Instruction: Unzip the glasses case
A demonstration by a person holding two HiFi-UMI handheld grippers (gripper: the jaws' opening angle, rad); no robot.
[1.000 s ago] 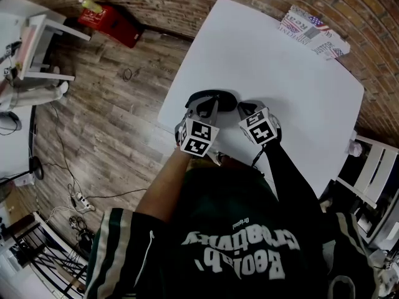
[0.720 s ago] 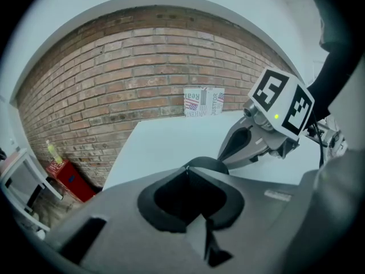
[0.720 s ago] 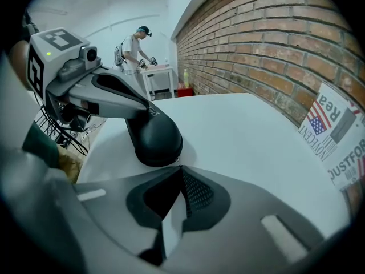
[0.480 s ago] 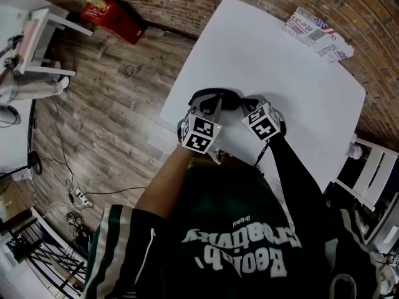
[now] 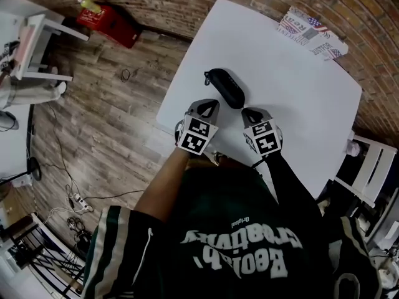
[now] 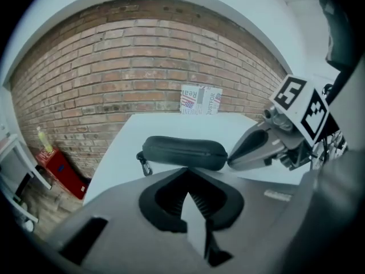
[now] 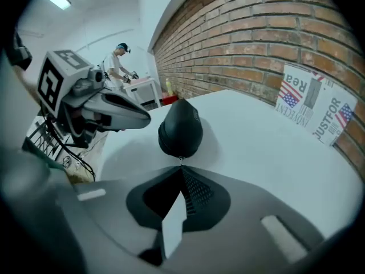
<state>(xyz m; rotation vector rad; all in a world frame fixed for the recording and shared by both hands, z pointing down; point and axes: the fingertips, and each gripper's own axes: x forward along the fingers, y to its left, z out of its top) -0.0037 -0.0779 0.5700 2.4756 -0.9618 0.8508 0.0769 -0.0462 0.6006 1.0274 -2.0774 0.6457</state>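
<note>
A black zipped glasses case (image 5: 225, 87) lies slantwise on the white table (image 5: 293, 98), just beyond both grippers. In the left gripper view the case (image 6: 183, 152) stretches sideways, zip closed, with a small clip (image 6: 144, 165) at its left end. My left gripper (image 5: 207, 106) is shut and empty, its tips a little short of the case's side. My right gripper (image 5: 249, 112) is shut too, pointing at the case's near end (image 7: 180, 130). A tiny metal zip pull (image 7: 181, 158) shows right at the right gripper's tips; I cannot tell whether they touch.
A printed paper sign (image 5: 312, 31) leans against the brick wall at the table's far corner. The table's left edge (image 5: 163, 114) drops to wooden floor with a red box (image 5: 111, 22). White furniture (image 5: 374, 161) stands at the right. A person (image 7: 117, 64) works far behind.
The case's left end has swung away from me, so it now lies slantwise and clear of the left gripper's tips. My right gripper has drawn back slightly toward me.
</note>
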